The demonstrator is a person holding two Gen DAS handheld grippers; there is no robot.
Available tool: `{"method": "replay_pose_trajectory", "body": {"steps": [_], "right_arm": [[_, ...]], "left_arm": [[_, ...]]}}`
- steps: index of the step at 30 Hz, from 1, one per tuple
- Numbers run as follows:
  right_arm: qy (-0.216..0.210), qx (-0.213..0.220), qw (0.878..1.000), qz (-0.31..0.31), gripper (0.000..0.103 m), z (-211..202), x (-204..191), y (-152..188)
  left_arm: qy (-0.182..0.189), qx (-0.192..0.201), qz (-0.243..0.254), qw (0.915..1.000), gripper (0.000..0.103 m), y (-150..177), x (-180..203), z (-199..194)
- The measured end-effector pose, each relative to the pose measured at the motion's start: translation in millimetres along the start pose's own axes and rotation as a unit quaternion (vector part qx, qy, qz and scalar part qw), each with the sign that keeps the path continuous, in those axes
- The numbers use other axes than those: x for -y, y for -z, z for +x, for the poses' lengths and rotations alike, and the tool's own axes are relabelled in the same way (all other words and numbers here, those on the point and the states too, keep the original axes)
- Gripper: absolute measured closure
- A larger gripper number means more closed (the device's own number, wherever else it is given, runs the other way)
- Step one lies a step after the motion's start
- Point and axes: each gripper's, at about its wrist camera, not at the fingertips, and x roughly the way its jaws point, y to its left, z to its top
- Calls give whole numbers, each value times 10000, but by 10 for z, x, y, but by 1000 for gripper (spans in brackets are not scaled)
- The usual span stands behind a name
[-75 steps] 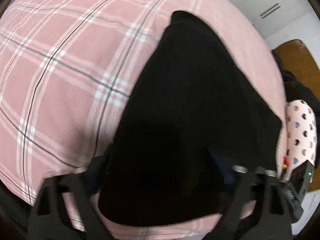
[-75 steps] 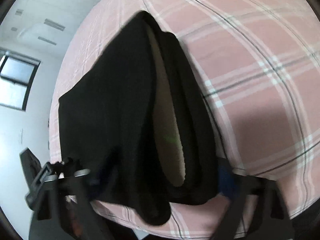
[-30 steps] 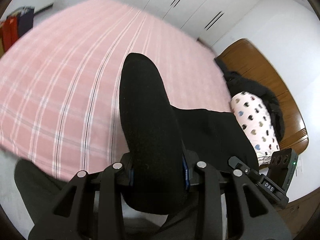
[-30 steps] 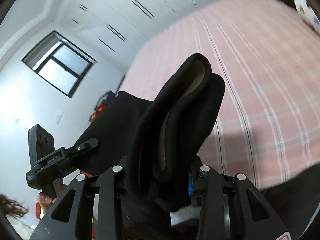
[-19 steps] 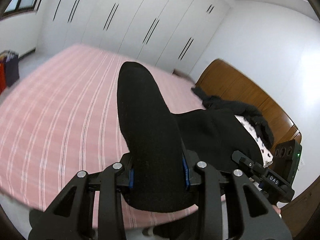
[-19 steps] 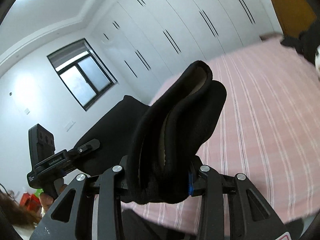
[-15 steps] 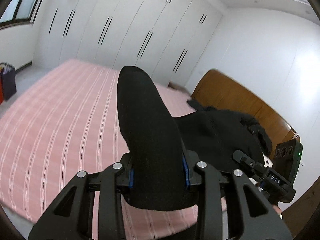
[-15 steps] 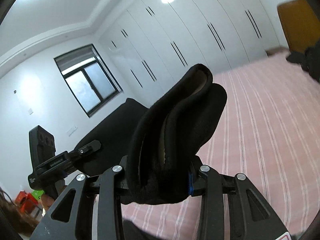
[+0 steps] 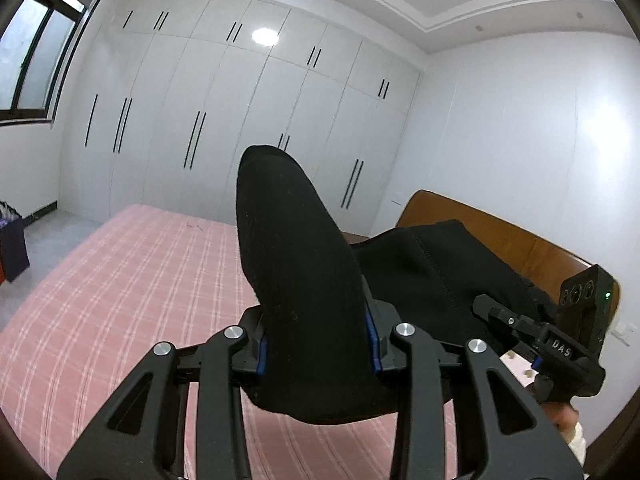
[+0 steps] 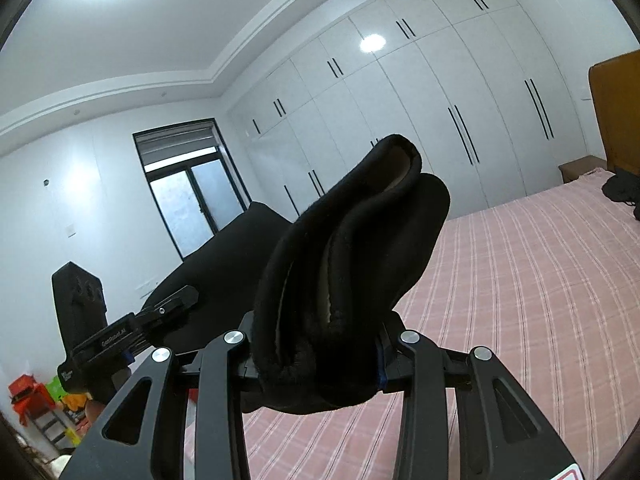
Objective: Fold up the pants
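The left hand-held gripper [image 9: 318, 350] is clamped on one bunched end of the black pants [image 9: 296, 264]; the right hand-held gripper [image 10: 318, 354] pinches the fleece-lined other end. The pants hang at frame centre above the pink plaid bed [image 9: 140, 280], probably to straighten them for folding. Lower left, coloured clutter [image 10: 36, 400] stands clear; nothing obstructs.
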Motion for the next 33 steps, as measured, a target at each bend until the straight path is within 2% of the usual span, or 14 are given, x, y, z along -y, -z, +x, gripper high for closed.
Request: {"method": "replay_pose_trajectory", "body": {"steps": [3,5,6,7,8,9,10,12,15,17,21,24,26,33], "right_arm": [[190,-138,9996,126,64,377,343,133],[612,-203,9977,186,52,688,697,420],[846,-374,9954,230,34,863,925,626],[1192,-523,9911,292,25,965,1086,798],[1740,-746,9810,422,25,1075,1315,1055],[2150,-1000,9697,581,25,1136,1514,1281],[2481,-1331,9564,777,25,1148,1704,1548],[2523,-1572,9476,1172,26,1014,1876,1921],[2639,-1853,9369,1353,26,797,1895,2281],[2727,-2112,9278,1420,26,745,1835,2416],[2951,-2413,9173,1151,26,766,1544,2488],[3162,-2515,9115,770,25,772,1384,2493],[3181,-2468,9131,640,25,780,1202,2397],[3253,-2147,9198,461,20,808,1041,2286]], "left_arm": [[-106,-215,-32,9997,68,137,-233,487],[-362,-515,-148,9979,63,359,-456,871],[-413,-730,-199,9963,50,520,-585,1099],[-596,-884,-201,9941,28,666,-677,1265],[-1190,-1076,-153,9869,18,928,-832,1494],[-1687,-1366,-86,9761,17,1221,-1003,1702],[-2051,-1838,-33,9613,22,1517,-1180,1880],[-2243,-2521,-185,9412,35,1953,-1431,2002],[-2456,-2912,-293,9241,35,2364,-1574,1900],[-2535,-3035,-301,9180,34,2496,-1561,1827],[-2628,-3196,-144,9103,24,2601,-1297,1678],[-2627,-3269,-68,9078,23,2659,-1127,1633],[-2557,-3289,-48,9091,23,2691,-980,1577],[-2623,-3085,308,9138,21,2598,-642,1467]]}}
